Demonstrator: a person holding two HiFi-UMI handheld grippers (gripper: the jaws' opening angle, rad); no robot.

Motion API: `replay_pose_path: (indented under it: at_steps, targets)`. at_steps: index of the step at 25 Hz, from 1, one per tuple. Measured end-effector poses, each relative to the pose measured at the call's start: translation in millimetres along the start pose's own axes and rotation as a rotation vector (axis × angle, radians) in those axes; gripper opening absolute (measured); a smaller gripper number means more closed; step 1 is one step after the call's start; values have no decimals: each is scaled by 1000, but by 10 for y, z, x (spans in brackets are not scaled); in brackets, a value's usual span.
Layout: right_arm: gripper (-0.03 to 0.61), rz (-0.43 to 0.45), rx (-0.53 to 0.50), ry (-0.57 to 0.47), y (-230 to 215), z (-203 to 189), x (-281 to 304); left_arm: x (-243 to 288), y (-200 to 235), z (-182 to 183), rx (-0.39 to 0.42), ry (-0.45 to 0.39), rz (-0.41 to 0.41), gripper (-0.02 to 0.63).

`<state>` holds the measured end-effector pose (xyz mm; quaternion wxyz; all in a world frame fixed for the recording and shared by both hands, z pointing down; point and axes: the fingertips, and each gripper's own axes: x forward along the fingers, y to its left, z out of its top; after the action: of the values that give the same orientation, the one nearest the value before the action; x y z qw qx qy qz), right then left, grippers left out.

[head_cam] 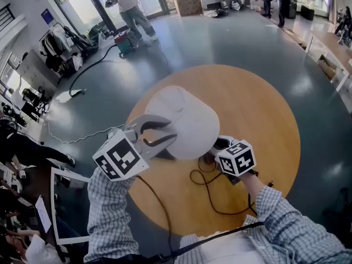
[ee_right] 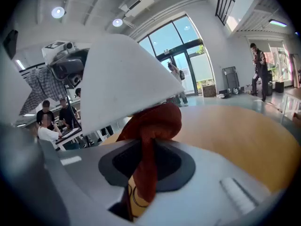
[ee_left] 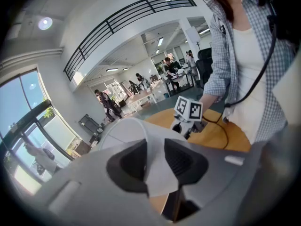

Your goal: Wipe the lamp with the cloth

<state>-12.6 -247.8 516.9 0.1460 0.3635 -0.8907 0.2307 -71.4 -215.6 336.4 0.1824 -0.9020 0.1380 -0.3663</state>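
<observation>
The left gripper (ee_left: 155,161) clasps the white conical lampshade's (head_cam: 184,120) rim. The right gripper (ee_right: 150,163) pinches a rust-red cloth (ee_right: 157,121) beneath it.

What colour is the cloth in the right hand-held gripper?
Rust red; the crumpled cloth shows best in the right gripper view.

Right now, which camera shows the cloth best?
The right gripper view: the red cloth sits mid-frame, pinched between the right gripper's jaws, just below the lampshade. In the head and left gripper views I cannot make it out.

Left tongs (ee_left: 154,163), right tongs (ee_right: 149,161): both clamped.
</observation>
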Motion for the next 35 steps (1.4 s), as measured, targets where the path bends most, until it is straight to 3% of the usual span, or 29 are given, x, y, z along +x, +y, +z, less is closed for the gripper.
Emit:
replay_pose_path:
  at_steps: [9,14,20,24,27,30,35]
  targets:
    - [78,-143,37,213,-357,-798,-106,116,-92,131,91,22,-33,115]
    - [78,-176,57,191,-448,-846,-343,227,-224,284,196,46,-74,117]
    - [78,-212,60,122,-587,-735,-979,374,-330,455,246,62,-81,120]
    - [78,-242,2,98,-539,-667,-1358,368,-381,439,254,61,-68,121]
    - [78,-323,-76,107,-612,-631,-1592,346,-376,450,254,57,-59,123]
    - [78,-375,-142,168,-666,-764,-1612,329,-367,444,257,57,-51,124]
    - [78,-290,-218,397,-487,-1368,-1297,316,-368,450,256,55,-38,126]
